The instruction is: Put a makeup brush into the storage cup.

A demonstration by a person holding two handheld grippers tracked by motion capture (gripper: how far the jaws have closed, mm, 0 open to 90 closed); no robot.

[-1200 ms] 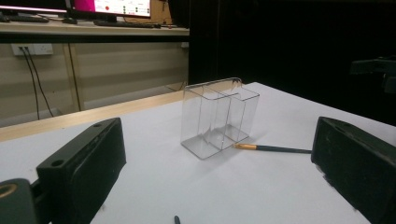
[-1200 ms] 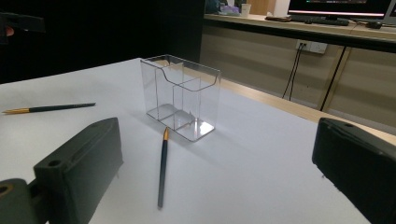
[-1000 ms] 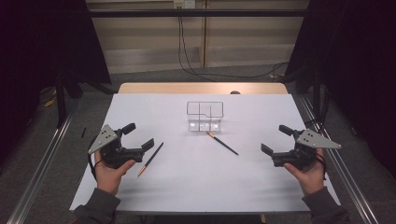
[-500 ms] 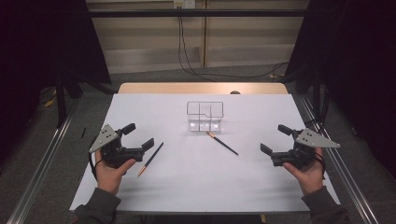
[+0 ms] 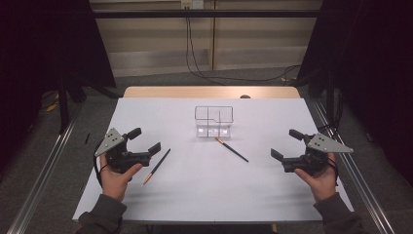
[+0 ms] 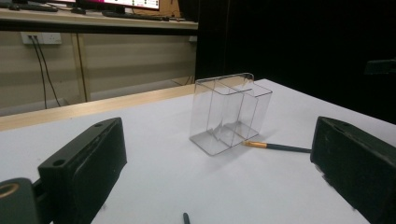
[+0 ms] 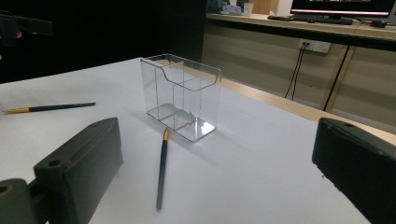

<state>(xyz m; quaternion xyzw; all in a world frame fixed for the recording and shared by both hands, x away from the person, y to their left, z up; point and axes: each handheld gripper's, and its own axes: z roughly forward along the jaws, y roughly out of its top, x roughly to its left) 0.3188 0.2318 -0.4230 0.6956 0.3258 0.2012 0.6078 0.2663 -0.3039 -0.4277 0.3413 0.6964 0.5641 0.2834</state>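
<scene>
White covering spreads over the table point(image 5: 204, 195) in the high view, with dark curtains at both sides and a pale wall with hanging cables behind. On it stand one clear organizer point(image 5: 214, 121) near the middle and two brushes. The left gripper point(image 5: 144, 140) sits at the left edge of the sheet, jaws apart and holding nothing; the left brush point(image 5: 157, 165) lies just beside its nearer jaw, a little toward the centre, not touching it. The right gripper point(image 5: 287, 145) rests at the right side, jaws likewise spread and empty; the right brush point(image 5: 232, 149) lies well apart from it, toward the middle, its orange end close to the organizer's front wall. From the left gripper view, the two black jaws stand wide at either edge, and between them, farther off, the clear organizer point(image 6: 229, 112) stands upright with the right brush point(image 6: 276, 147) reaching its base; a dark tip of the left brush point(image 6: 186, 218) shows at the bottom edge. From the right gripper view, the jaws again stand wide, the clear organizer point(image 7: 181, 95) shows three compartments, the right brush point(image 7: 162, 168) lies between the jaws pointing at its base, and the left brush point(image 7: 49, 108) lies far off at the left.
</scene>
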